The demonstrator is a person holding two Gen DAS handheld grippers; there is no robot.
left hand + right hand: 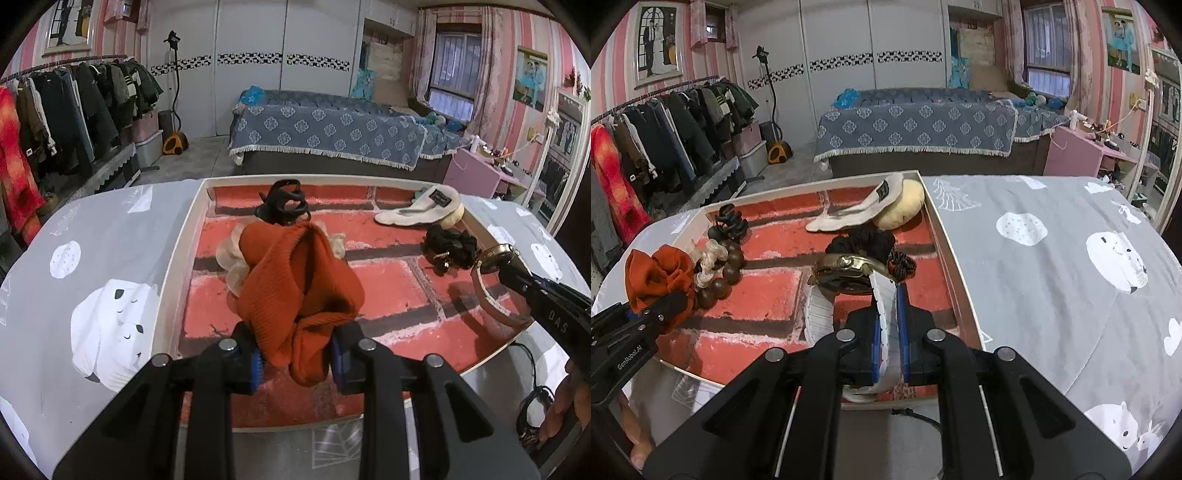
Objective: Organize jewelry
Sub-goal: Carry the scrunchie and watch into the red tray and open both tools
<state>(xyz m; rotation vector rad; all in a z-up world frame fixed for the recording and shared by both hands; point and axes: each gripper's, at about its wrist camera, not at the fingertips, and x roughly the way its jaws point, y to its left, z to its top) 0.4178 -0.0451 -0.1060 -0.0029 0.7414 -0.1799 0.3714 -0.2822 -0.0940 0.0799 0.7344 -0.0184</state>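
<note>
Here, watch strap [884,314] clamped in right tool [886,354] — over tray [945,251]

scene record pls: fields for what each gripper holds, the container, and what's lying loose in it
left gripper: shut on orange scrunchie
right gripper: shut on the white strap of a watch, gold case
container: shallow white tray with brick-pattern liner, on a grey printed cloth
loose in tray: black claw clip, black scrunchie, wooden bead bracelet, cream scrunchie, white fuzzy hair clip
</note>
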